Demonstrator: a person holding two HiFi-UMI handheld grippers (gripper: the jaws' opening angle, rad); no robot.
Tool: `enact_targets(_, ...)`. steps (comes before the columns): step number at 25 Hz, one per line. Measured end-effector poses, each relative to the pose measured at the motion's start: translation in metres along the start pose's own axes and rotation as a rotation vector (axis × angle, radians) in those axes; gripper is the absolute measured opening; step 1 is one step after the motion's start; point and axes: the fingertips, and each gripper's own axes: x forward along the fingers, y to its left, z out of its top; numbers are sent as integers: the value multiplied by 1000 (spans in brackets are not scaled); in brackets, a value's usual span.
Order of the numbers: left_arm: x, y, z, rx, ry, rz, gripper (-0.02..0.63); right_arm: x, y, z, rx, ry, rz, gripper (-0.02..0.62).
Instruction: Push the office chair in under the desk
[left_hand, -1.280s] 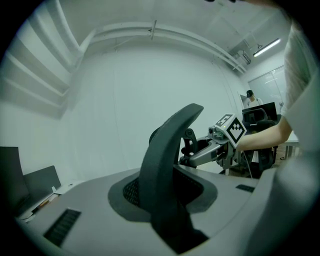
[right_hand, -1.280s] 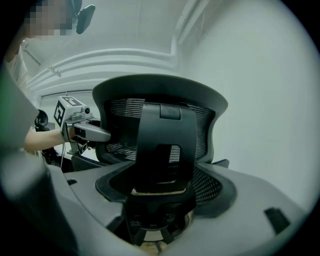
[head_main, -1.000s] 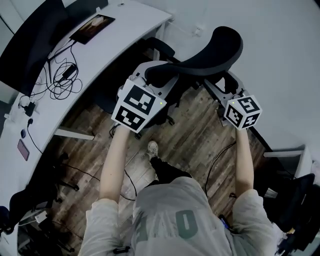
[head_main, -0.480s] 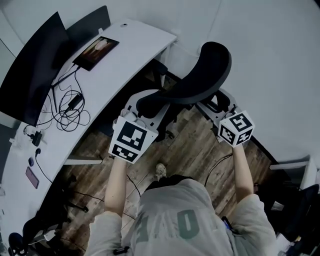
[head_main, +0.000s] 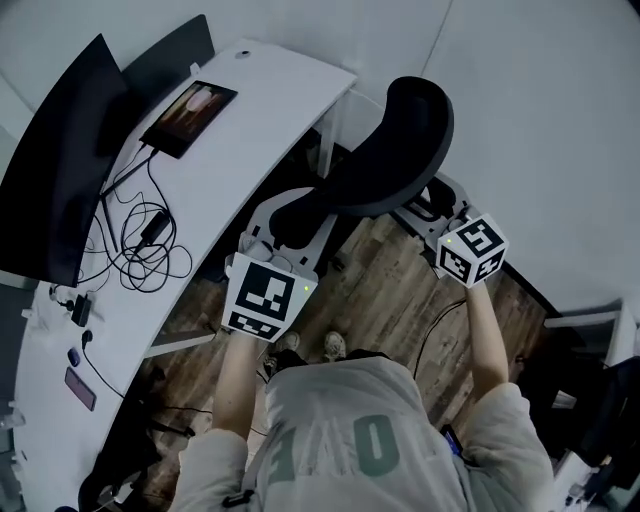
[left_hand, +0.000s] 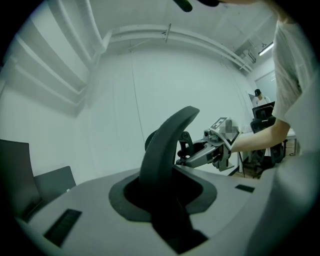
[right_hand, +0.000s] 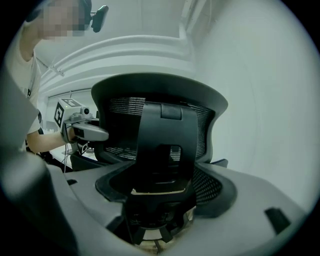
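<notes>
Looking steeply down past a person's grey shirt and two outstretched forearms. Black office chair (head_main: 400, 130) standing on a wood-plank floor (head_main: 390, 300), at the end of a long curved white worktop (head_main: 250, 120) and close to a pale wall (head_main: 540, 120). Curved backrest just beside the worktop's end corner, back turned toward the person. Seat hidden beneath it, so impossible to tell how far under the worktop.

Left gripper (left_hand: 165, 200) at the backrest's left side, held roughly level. Fingers clamped on the dark edge of the backrest, seen edge-on and rising straight up from between them; just tightened a little further on it.

Right gripper (right_hand: 160, 190) at the chair's right side, well apart from the left, also roughly level. Fingers closed round a black upright part of the chair's frame, filling the gap between them, with the mesh backrest spreading wide behind it.

On the worktop, away from the chair: a dark monitor (head_main: 55, 165), a flat tablet (head_main: 188, 120) with a lit screen, and a loose tangle of black cables (head_main: 150, 240).
</notes>
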Motion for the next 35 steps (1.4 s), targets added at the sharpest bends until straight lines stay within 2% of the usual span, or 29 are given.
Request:
enact_targets(10, -7, 39, -10, -30, -7, -28, 115, 42, 9, 9, 3, 1, 8, 321)
enact_targets(35, -16, 100, -26, -28, 32, 24, 118, 106, 19, 23, -2, -19, 47, 321)
